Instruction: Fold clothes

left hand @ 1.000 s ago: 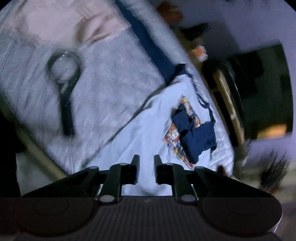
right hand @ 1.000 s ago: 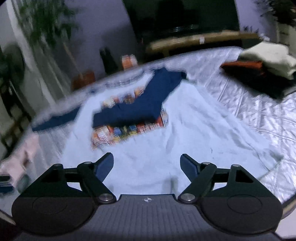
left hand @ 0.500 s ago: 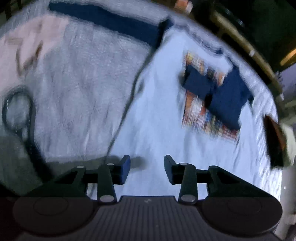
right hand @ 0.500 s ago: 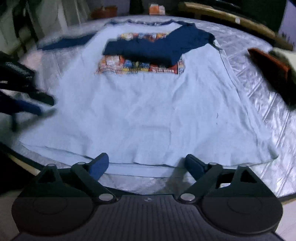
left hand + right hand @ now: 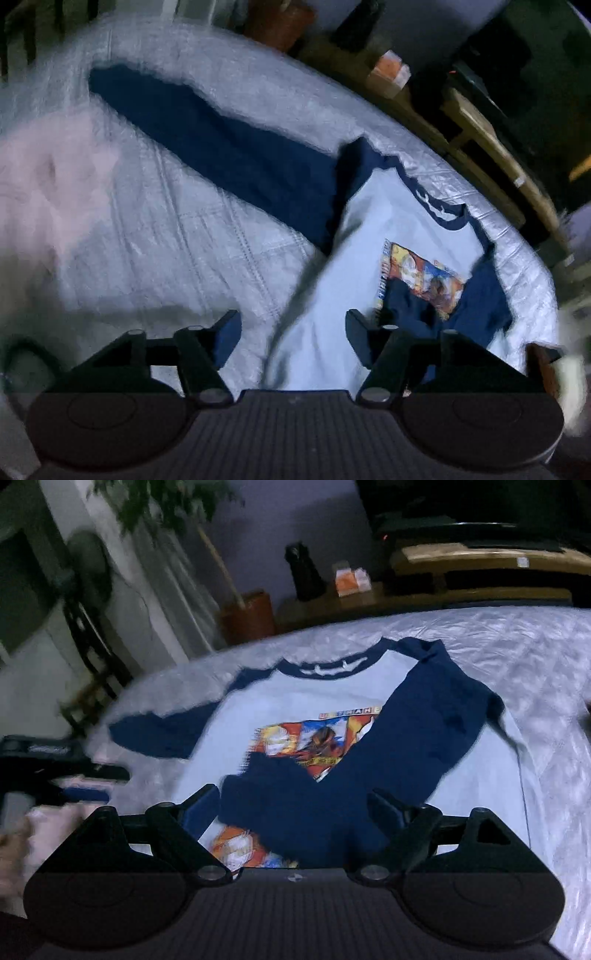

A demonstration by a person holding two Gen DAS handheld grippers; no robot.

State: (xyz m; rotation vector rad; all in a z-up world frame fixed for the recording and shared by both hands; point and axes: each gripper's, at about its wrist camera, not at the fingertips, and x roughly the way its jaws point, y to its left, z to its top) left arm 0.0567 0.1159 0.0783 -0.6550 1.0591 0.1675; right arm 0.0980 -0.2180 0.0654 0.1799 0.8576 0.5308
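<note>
A light blue shirt (image 5: 236,716) with navy sleeves and a colourful chest print (image 5: 314,742) lies flat on the silvery quilted cover (image 5: 517,657). One navy sleeve (image 5: 406,731) is folded across the print. The other sleeve (image 5: 221,147) stretches out flat. My right gripper (image 5: 295,805) hovers open over the folded sleeve's cuff, with nothing pinched. My left gripper (image 5: 293,332) is above the shirt's side edge (image 5: 306,288). Its jaws are opening, and only cloth lying below shows between them. In the right wrist view the left gripper (image 5: 110,784) appears blurred at the left.
A pink garment (image 5: 48,192) lies left of the outstretched sleeve. A folded orange and white pile (image 5: 543,365) sits at the cover's right edge. Beyond the cover stand a potted plant (image 5: 247,614), a dark bottle (image 5: 306,572), an orange box (image 5: 351,581) and a wooden bench (image 5: 480,565).
My left jaws have spread wider as that gripper swung toward the outstretched sleeve and armpit. My right gripper has moved from the hem up over the chest and folded sleeve.
</note>
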